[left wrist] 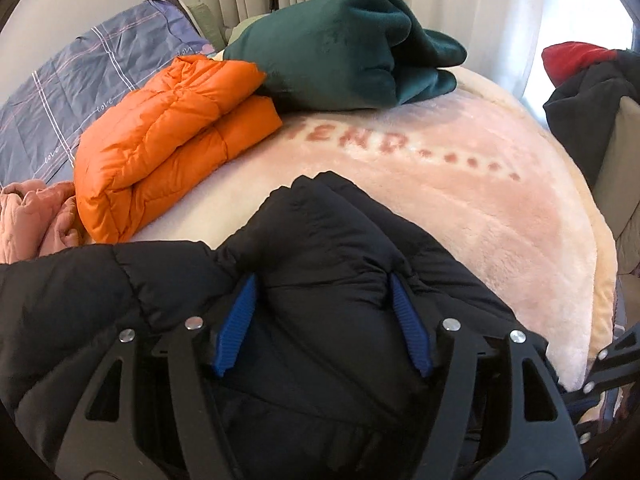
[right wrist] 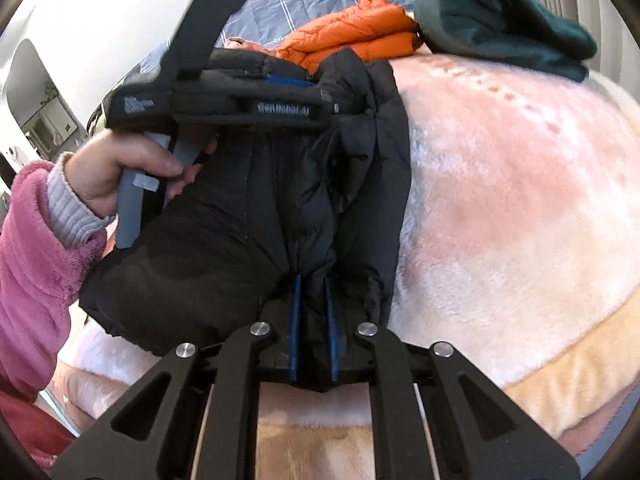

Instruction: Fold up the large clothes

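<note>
With the left tongs (left wrist: 324, 320) pinching a thick bunch of the black puffer jacket (left wrist: 320, 240) and the right tongs (right wrist: 314, 320) pressed nearly together on its edge, over the pink blanket (left wrist: 460, 200), the slick padding could slip free, spoiling the fold.

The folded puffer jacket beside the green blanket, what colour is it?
Bright orange puffer jacket; clearest in the left wrist view.

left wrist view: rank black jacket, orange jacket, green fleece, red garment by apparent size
1. black jacket, though nearest the camera, so inflated
2-3. orange jacket and green fleece, look alike
4. red garment, partly hidden at the edge
</note>
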Demonstrator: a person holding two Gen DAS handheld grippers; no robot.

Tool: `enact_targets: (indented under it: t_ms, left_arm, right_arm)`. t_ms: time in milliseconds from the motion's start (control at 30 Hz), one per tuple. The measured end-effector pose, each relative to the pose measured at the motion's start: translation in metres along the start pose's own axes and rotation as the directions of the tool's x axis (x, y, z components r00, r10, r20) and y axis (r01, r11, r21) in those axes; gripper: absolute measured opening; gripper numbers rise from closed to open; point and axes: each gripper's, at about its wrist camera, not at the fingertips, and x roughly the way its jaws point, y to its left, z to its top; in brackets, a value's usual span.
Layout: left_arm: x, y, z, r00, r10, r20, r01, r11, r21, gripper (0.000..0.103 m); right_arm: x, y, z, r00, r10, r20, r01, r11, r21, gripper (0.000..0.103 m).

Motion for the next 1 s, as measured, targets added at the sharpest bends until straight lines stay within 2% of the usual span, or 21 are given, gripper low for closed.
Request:
enact_targets:
  t_ms: [100,167,200,267,300,333,433,600,767,900,1000]
  left_arm:
    - [-0.008,0.003,-0.006,0.998,-0.057,0.019,0.057,0.998,-0.009,0.069]
    - [-0.008,0.005,-0.005,0.997,-0.076,0.022,0.076,0.997,-0.024,0.069]
    - [-0.007,0.006,-0.004,0.997,-0.08,0.02,0.08,0.996,-0.026,0.069]
    - [-0.007,0.006,-0.004,0.996,-0.083,0.019,0.083,0.996,-0.027,0.07]
    - [-0.007,0.007,-0.004,0.996,-0.086,0.019,0.086,0.996,-0.028,0.07]
    - [-0.008,0.007,-0.004,0.996,-0.09,0.021,0.091,0.995,-0.031,0.07]
    - [-0.008,0.007,-0.005,0.993,-0.113,0.019,0.113,0.993,-0.028,0.071]
    - [0.006,0.002,-0.008,0.994,-0.107,0.003,0.107,0.994,-0.004,0.074]
    - [0.011,0.003,-0.011,0.993,-0.119,0.018,0.119,0.993,-0.012,0.074]
    - [0.003,0.007,-0.011,0.991,-0.128,0.033,0.129,0.991,-0.026,0.074]
    - [-0.004,0.014,-0.01,0.987,-0.155,0.051,0.158,0.986,-0.054,0.073]
  right_arm:
    - [-0.039,0.015,0.001,0.995,0.007,0.102,-0.001,0.999,-0.054,0.014]
    - [-0.049,0.024,0.01,0.983,0.055,0.173,-0.039,0.995,-0.092,0.018]
    - [-0.045,0.026,0.014,0.982,0.058,0.179,-0.04,0.994,-0.104,0.018]
    - [-0.026,0.031,0.016,0.989,0.021,0.144,-0.003,0.993,-0.122,0.019]
    - [-0.007,0.029,0.013,0.995,-0.031,0.09,0.042,0.992,-0.116,0.019]
    - [0.007,0.025,0.01,0.998,-0.04,0.057,0.046,0.994,-0.1,0.018]
    - [0.027,0.011,0.007,1.0,-0.005,0.029,0.006,0.999,-0.047,0.018]
    - [0.034,0.014,0.004,0.999,-0.036,0.021,0.038,0.997,-0.061,0.017]
    - [0.032,0.015,0.01,0.998,-0.052,0.028,0.054,0.996,-0.067,0.018]
    - [0.012,0.02,0.02,0.996,-0.083,0.015,0.084,0.992,-0.099,0.023]
    - [-0.024,0.026,0.028,0.991,-0.077,0.112,0.089,0.99,-0.112,0.025]
